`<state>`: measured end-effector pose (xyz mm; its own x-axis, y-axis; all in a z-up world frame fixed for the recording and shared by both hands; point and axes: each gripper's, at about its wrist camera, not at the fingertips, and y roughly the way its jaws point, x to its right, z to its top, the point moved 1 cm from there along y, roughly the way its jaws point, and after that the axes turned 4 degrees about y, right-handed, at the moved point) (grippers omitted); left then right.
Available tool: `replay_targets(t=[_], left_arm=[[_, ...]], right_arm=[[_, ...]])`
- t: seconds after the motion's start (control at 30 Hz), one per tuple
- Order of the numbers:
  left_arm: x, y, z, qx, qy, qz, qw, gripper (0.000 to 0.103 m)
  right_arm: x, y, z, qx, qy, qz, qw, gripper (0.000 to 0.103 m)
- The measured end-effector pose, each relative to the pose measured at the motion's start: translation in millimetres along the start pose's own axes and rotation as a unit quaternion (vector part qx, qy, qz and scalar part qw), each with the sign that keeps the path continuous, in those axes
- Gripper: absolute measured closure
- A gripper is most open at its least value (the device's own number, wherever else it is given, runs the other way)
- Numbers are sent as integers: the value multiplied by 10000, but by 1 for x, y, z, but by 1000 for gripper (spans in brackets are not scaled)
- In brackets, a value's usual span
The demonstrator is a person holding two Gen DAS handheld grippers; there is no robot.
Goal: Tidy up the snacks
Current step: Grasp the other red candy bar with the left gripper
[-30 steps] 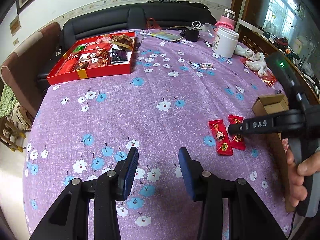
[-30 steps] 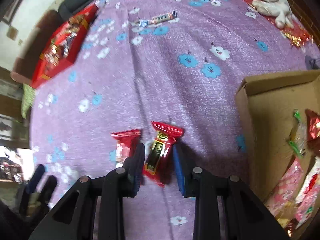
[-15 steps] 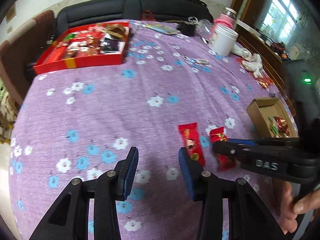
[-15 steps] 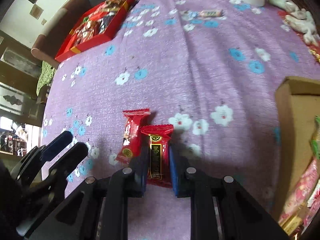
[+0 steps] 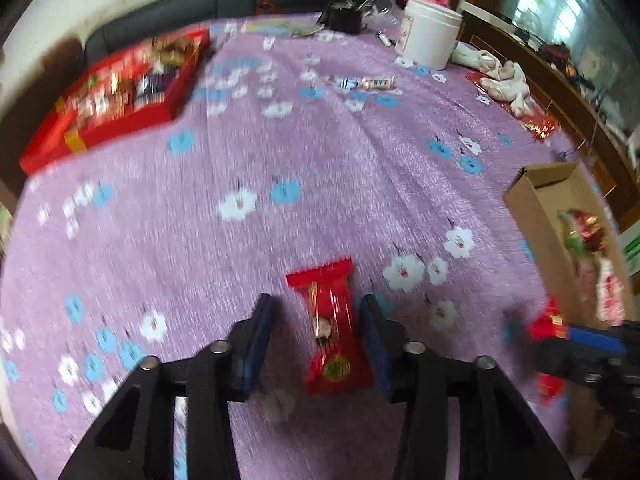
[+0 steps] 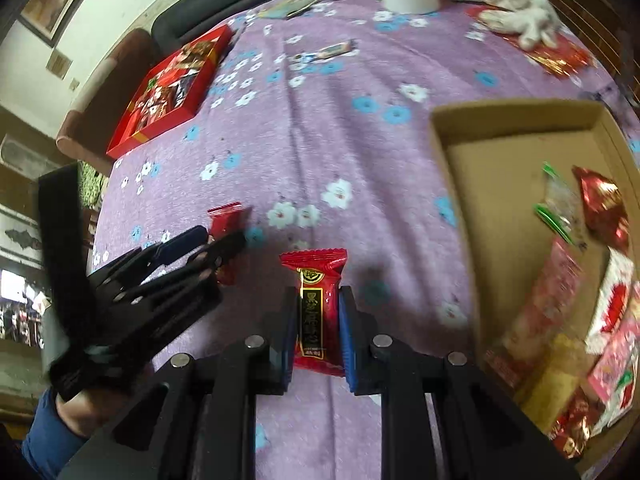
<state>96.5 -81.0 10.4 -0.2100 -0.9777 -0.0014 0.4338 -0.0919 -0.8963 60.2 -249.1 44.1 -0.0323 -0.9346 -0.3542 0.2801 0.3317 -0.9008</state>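
Right tongs (image 6: pixel 316 334) grip red snack (image 6: pixel 318 304); left tongs (image 5: pixel 316 340) closing.

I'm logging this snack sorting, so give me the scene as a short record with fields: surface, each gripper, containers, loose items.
surface: table under a purple flowered cloth
left gripper: jaws closing around a red packet lying on the cloth, pads not yet pressing it
right gripper: shut on a red bar
cardboard box: open, snacks piled at its near end
red tray: far side, filled with sweets
loose items: long candy, white jar
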Motion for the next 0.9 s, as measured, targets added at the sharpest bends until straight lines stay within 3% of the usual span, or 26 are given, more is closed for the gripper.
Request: replay_targets(t=[0.07, 0.33, 0.6, 0.9], left_arm=[[5, 0, 0, 86, 164, 123, 9998, 84], [19, -17, -32, 289, 437, 514, 9973, 84], [41, -45, -72, 400, 572, 631, 9956, 85], [66, -76, -78, 659, 719, 792, 9921, 85]], right_arm=[[6, -5, -2, 42, 59, 9, 10000, 85], [14, -15, -12, 87, 27, 96, 9999, 85], [17, -7, -41, -150, -177, 193, 9995, 85], [19, -14, -57, -194, -310, 367, 9987, 85]])
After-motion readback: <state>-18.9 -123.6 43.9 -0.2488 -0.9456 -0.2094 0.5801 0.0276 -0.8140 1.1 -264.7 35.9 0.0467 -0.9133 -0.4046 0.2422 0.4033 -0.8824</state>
